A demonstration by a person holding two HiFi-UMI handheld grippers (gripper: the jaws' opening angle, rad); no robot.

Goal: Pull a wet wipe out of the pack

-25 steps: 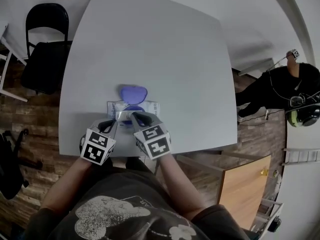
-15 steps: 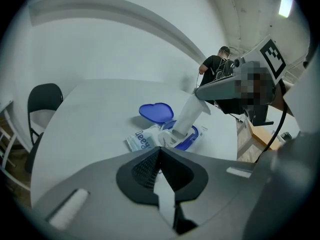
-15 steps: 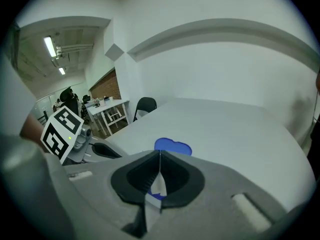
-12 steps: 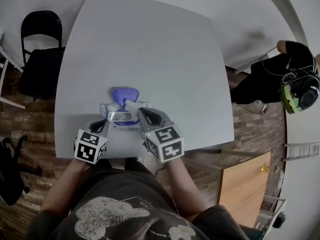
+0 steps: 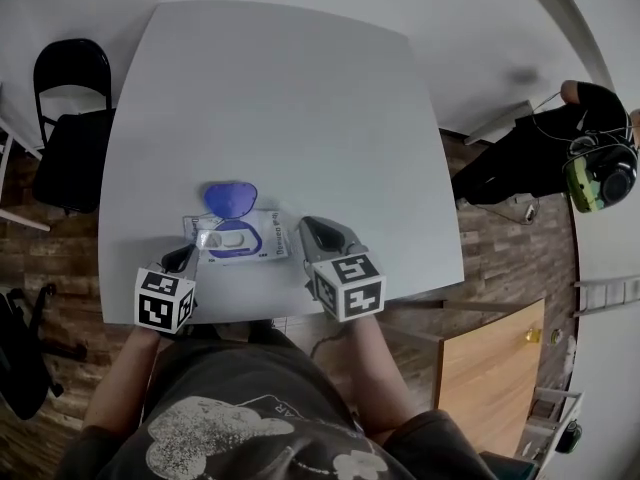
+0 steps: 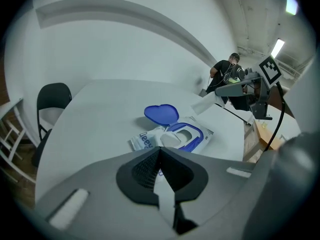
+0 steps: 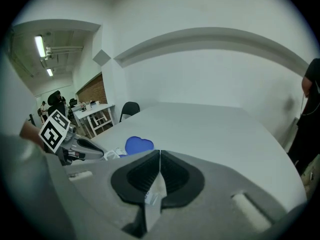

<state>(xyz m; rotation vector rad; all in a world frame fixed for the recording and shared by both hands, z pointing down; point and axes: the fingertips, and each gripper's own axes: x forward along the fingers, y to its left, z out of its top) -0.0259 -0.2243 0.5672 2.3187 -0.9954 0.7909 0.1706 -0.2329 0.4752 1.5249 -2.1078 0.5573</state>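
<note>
A white pack of wet wipes (image 5: 262, 249) lies near the front edge of the table, its blue lid (image 5: 228, 198) flipped open away from me. My left gripper (image 5: 186, 257) is shut, with its tips at the pack's near left corner. I cannot tell whether they pinch the pack's edge. In the left gripper view the pack (image 6: 187, 136) and lid (image 6: 161, 114) lie just beyond the jaws (image 6: 160, 149). My right gripper (image 5: 310, 224) is shut and raised to the right of the pack. A white wet wipe (image 6: 204, 104) hangs from its tip.
The grey table (image 5: 300, 98) stretches far beyond the pack. A black chair (image 5: 70, 128) stands at its left. A person in black (image 5: 560, 158) is at the right, and a wooden cabinet (image 5: 490, 368) stands at the lower right.
My right gripper has moved right and up, away from the pack's opening, drawing the white wipe out with it. The left gripper has stayed at the pack's near left corner.
</note>
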